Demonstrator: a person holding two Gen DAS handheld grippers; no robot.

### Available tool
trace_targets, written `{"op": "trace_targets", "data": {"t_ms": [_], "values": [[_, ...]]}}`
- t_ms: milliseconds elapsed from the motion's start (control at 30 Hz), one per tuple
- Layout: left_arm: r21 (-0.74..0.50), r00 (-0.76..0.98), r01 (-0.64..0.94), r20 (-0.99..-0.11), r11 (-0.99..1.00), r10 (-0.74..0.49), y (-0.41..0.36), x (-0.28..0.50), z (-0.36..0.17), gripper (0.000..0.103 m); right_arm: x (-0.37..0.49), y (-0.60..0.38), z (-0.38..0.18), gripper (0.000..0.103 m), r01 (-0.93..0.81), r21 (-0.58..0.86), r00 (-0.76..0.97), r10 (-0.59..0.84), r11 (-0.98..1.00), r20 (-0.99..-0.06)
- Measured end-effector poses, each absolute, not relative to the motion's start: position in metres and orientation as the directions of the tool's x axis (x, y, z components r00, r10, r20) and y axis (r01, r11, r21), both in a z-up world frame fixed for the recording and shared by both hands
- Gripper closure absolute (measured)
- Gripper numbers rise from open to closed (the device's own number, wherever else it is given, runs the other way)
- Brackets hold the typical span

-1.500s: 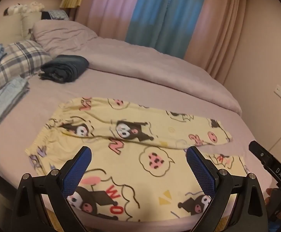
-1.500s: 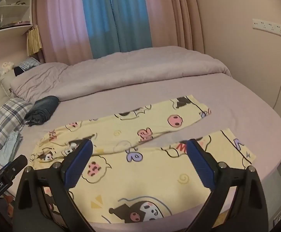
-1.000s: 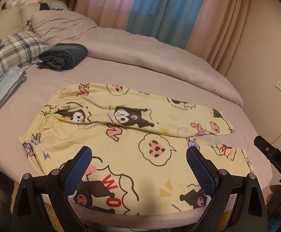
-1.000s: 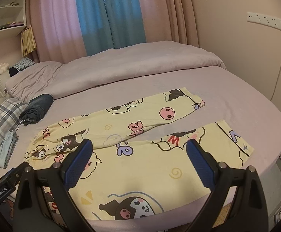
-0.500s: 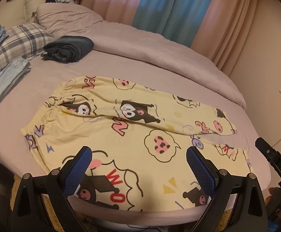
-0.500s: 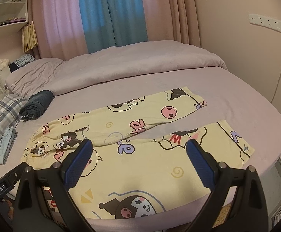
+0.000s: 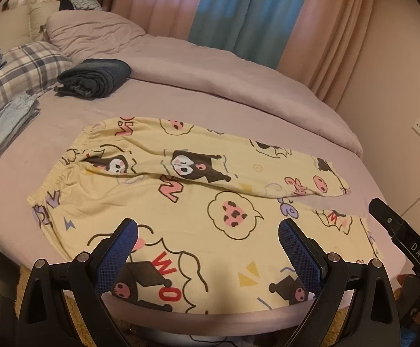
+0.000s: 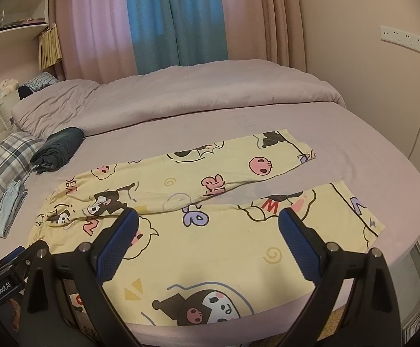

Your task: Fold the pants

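Little has shifted since the earlier frame — the pants [image 7: 198, 202] lie flat on the bed [image 7: 181, 101], left gripper [image 7: 208, 244] spread wide above them; right view — right gripper [image 8: 208, 238] likewise apart over the pants [image 8: 210, 231]

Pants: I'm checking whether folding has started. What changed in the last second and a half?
Nothing was grasped. Only the views shifted slightly; both cameras drifted a little. The pants stayed flat on the bed, legs spread, and the left gripper and right gripper stayed open above the near leg.
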State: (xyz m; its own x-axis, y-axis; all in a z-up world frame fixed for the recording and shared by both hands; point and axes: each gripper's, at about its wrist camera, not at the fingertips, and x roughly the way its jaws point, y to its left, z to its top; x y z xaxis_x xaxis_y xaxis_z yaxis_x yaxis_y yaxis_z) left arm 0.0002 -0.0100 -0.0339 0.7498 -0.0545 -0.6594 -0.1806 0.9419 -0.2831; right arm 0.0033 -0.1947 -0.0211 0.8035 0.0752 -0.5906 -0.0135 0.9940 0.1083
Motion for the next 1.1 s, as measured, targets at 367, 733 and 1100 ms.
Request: {"op": "trace_targets", "data": {"t_ms": [367,733,1100], "values": [[-0.283,0.743,-0.187,-0.667,0.941,-0.053,-0.010,0.003,-0.036,0.005,0.005,-0.192,-0.025,0.005,-0.016,0.104,0.800,0.075,0.994,-0.595],[-0.233,0.718,-0.198,-0.696,0.952,-0.021,-0.014,0.008,-0.041,0.005,0.009,-0.188,-0.029,0.005,-0.015,0.096,0.789,0.070,0.995,-0.610],[-0.193,0.699,-0.208,-0.715,0.959,0.008,-0.013,0.010,-0.043,0.005,0.011,-0.187,-0.032,0.005,-0.018,0.092,0.786,0.071,0.996,-0.614]]}}
